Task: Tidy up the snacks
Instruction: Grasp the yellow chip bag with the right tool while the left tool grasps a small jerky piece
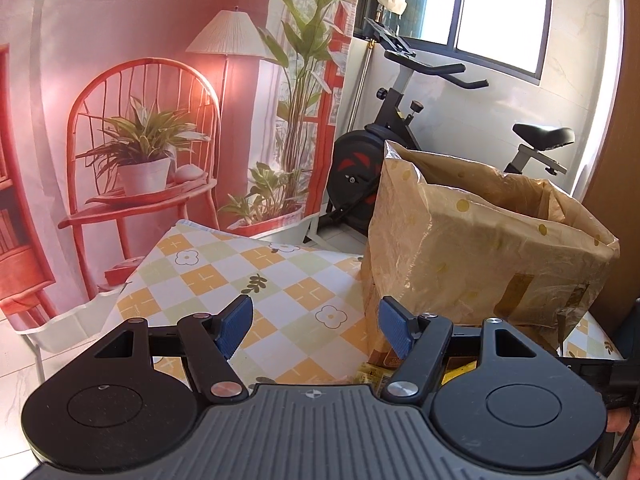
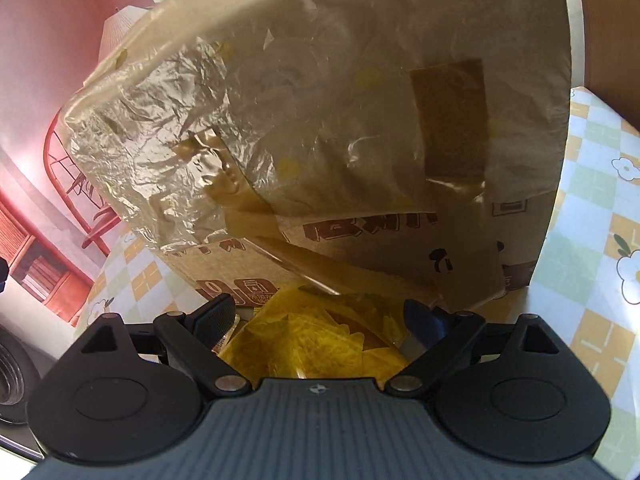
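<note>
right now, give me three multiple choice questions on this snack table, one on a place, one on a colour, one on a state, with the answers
1. Where do the yellow snack packets lie?
A. on the tablecloth at the foot of the box
B. on the bike seat
C. inside the box

2. What colour are the left gripper pads?
A. red
B. blue
C. white

3. What state is the cardboard box in?
A. taped shut
C. flattened
B. open at the top, lined with a plastic bag

Answers
1. A: the right wrist view shows them on the table in front of the box, below the right gripper.
2. B: both pads show blue in the left wrist view.
3. B: the bag's rim stands open above the box.
</note>
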